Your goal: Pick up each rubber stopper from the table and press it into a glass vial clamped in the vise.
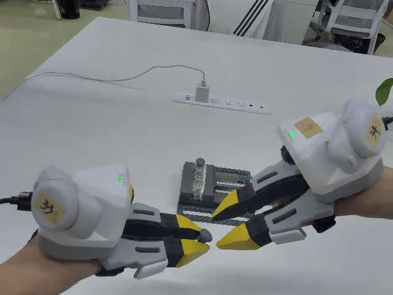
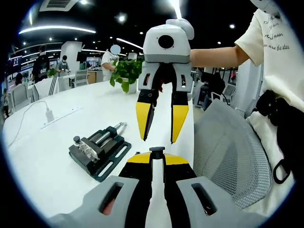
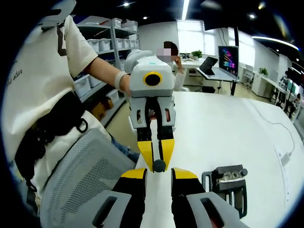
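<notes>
My left gripper [image 1: 204, 238] is shut on a small dark grey rubber stopper [image 1: 206, 235], which shows at its yellow tips in the left gripper view [image 2: 156, 151]. Facing it tip to tip, my right gripper [image 1: 216, 231] is open, its fingers just short of the stopper [image 3: 158, 166]. Behind the tips a dark vise [image 1: 212, 190] lies on the white table and clamps a glass vial [image 1: 199, 179] that has a stopper [image 1: 200, 162] at its far end. The vise [image 2: 97, 151] is left of the left gripper [image 2: 156, 156] and right of the right gripper [image 3: 159, 173].
A white power strip [image 1: 221, 102] with a plugged charger and a long cable lies at the back of the table [image 1: 110, 123]. A grey mesh chair [image 2: 228, 152] stands at the table's near edge beside the person. A potted plant [image 2: 126, 71] stands at the far end.
</notes>
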